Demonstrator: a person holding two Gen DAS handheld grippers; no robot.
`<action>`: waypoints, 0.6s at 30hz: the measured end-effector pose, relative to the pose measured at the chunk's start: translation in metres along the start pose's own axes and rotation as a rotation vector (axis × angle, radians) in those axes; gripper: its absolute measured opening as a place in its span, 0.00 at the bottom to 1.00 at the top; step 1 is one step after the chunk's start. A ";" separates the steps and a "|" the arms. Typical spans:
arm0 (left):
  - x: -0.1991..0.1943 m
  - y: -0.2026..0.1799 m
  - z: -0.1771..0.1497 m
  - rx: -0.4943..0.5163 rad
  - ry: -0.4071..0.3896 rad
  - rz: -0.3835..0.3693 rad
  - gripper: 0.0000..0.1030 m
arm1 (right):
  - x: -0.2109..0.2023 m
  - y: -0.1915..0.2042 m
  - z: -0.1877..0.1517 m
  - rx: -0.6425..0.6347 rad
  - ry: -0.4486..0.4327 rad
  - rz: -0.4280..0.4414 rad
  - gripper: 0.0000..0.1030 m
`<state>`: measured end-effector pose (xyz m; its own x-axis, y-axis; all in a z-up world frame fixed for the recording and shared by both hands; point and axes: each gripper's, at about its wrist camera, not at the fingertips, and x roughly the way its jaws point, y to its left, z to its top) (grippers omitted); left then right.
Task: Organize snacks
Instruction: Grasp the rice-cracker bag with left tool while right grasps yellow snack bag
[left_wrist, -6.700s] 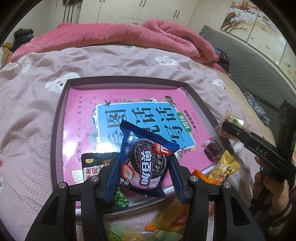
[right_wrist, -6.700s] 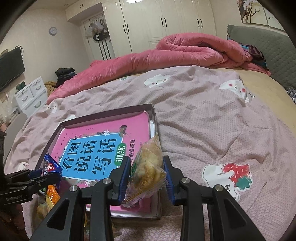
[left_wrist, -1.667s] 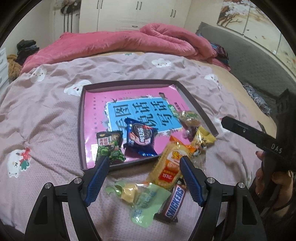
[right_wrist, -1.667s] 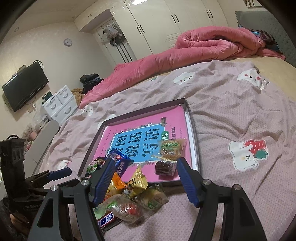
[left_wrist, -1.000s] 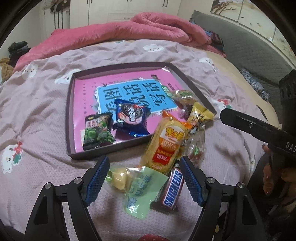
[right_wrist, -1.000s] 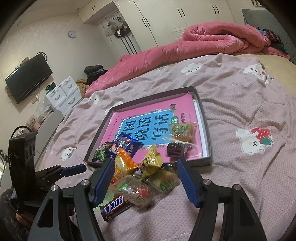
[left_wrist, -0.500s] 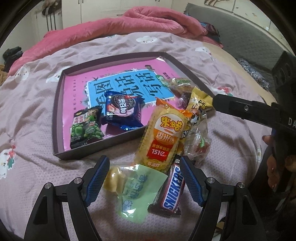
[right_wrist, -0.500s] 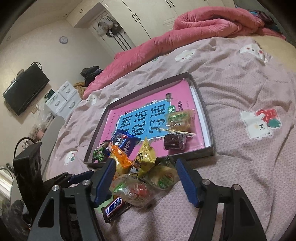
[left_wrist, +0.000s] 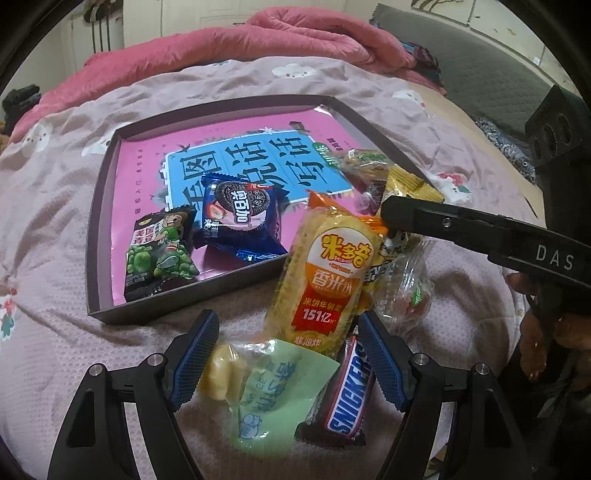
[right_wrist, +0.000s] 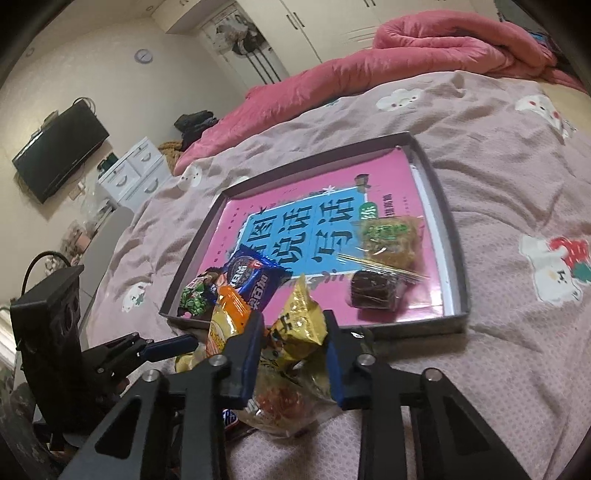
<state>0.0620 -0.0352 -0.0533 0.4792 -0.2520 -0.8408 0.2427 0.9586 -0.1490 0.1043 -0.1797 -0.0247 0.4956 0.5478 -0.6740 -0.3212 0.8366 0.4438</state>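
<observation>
A dark tray (left_wrist: 107, 173) with a pink book cover inside lies on the bed. In it are a green-pea packet (left_wrist: 160, 251), a blue Oreo packet (left_wrist: 240, 218), a clear pastry packet (right_wrist: 391, 240) and a dark brown sweet (right_wrist: 373, 291). In front of the tray lies a loose pile: an orange-yellow rice-cracker packet (left_wrist: 328, 273), a pale green packet (left_wrist: 273, 391), a Snickers bar (left_wrist: 347, 395), a yellow packet (right_wrist: 299, 325). My left gripper (left_wrist: 288, 362) is open over the green packet and the Snickers bar. My right gripper (right_wrist: 291, 354) is open, its fingers on either side of the yellow packet.
A rolled pink duvet (left_wrist: 229, 48) lies at the far side of the bed. White wardrobes (right_wrist: 332, 22), a wall TV (right_wrist: 59, 155) and a small drawer unit (right_wrist: 133, 170) stand beyond. A grey headboard (left_wrist: 480, 74) is at the right.
Both grippers were shut on snacks, then let them go in the tray. They have since come down closer over the loose pile. The right gripper's opening has narrowed around the yellow packet.
</observation>
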 end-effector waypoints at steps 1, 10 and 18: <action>0.001 0.000 0.000 -0.003 0.000 -0.002 0.77 | 0.001 0.000 0.000 0.003 0.002 0.007 0.28; 0.010 0.005 0.003 -0.035 0.005 -0.024 0.77 | 0.006 -0.004 0.002 0.037 0.002 0.050 0.21; 0.013 0.006 0.006 -0.065 -0.004 -0.044 0.66 | -0.010 -0.002 0.010 0.021 -0.071 0.035 0.16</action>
<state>0.0744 -0.0333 -0.0623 0.4729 -0.2944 -0.8305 0.2081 0.9532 -0.2194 0.1085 -0.1871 -0.0131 0.5407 0.5747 -0.6143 -0.3228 0.8161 0.4794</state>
